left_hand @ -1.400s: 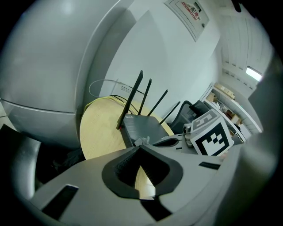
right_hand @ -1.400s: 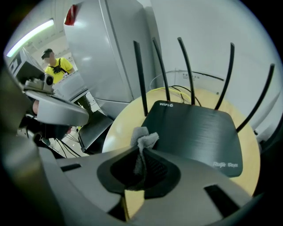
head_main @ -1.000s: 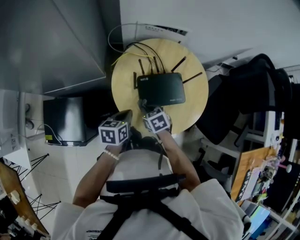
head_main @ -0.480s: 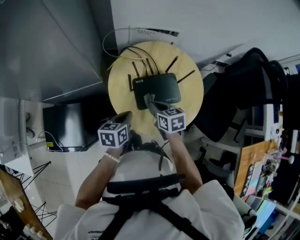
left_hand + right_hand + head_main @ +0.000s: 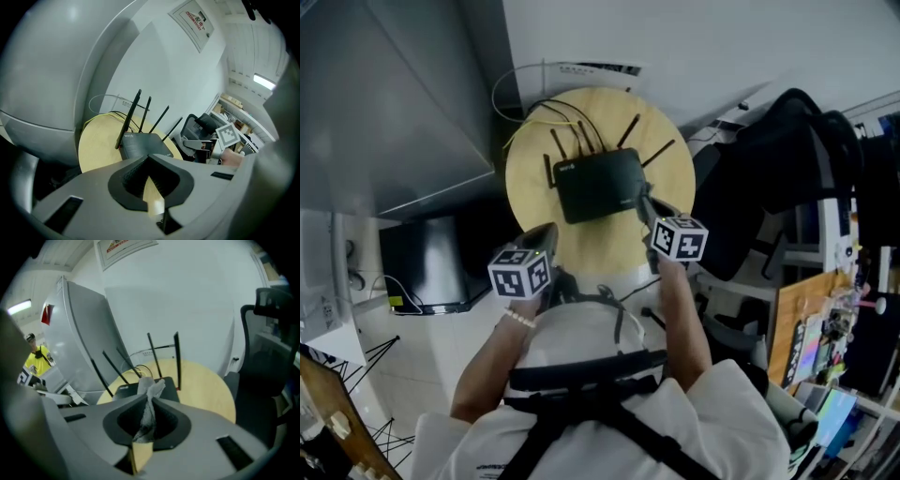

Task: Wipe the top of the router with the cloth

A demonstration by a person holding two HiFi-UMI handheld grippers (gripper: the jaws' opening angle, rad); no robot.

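Note:
The black router (image 5: 598, 183), with several thin antennas, lies on the round wooden table (image 5: 525, 159). My right gripper (image 5: 647, 206) is at the router's right edge, shut on a grey cloth (image 5: 152, 389) whose crumpled end sticks out past the jaws toward the router (image 5: 125, 390). In the right gripper view the cloth hides part of the router's top. My left gripper (image 5: 546, 234) hangs at the table's front left edge, clear of the router (image 5: 143, 144), jaws together with nothing between them.
A large grey cabinet (image 5: 394, 84) stands left of the table, with a dark box (image 5: 431, 258) on the floor below it. A black office chair (image 5: 769, 187) sits close on the right. Yellow and black cables (image 5: 534, 108) trail behind the router toward the white wall.
My right gripper has swept with the cloth from the router's front left corner across to its right edge. The left gripper has stayed put.

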